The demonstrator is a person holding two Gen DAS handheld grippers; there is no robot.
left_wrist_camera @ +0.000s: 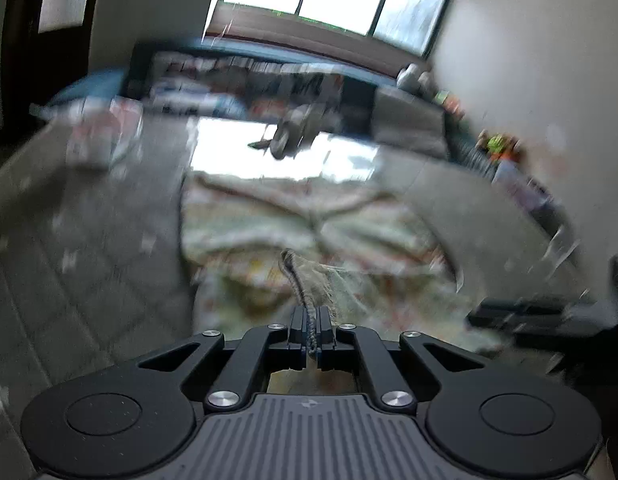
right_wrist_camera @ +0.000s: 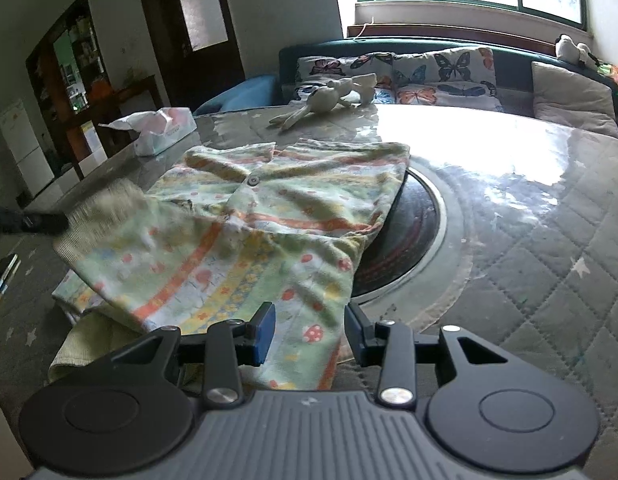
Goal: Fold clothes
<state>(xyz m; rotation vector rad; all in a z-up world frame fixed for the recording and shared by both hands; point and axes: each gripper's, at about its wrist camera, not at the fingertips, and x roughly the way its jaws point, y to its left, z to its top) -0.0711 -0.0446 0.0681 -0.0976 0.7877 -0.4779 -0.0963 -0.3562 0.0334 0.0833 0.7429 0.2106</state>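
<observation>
A small green, orange-striped patterned shirt (right_wrist_camera: 269, 216) lies spread on the quilted table (right_wrist_camera: 549, 264), partly over a dark round inset. My left gripper (left_wrist_camera: 311, 320) is shut on the shirt's ribbed cuff (left_wrist_camera: 305, 280) and holds the sleeve lifted; the left wrist view is motion-blurred, with the shirt (left_wrist_camera: 309, 224) spread ahead. In the right wrist view that gripper (right_wrist_camera: 41, 222) shows dark at the far left, holding the blurred sleeve cuff (right_wrist_camera: 109, 204). My right gripper (right_wrist_camera: 309, 334) is open, its jaws either side of the shirt's near hem, just above it.
A tissue box (right_wrist_camera: 161, 128) stands at the table's back left. A white soft toy (right_wrist_camera: 329, 100) lies at the far edge. A dark round hotplate inset (right_wrist_camera: 413, 236) sits right of the shirt. A sofa with butterfly cushions (right_wrist_camera: 437, 72) is behind.
</observation>
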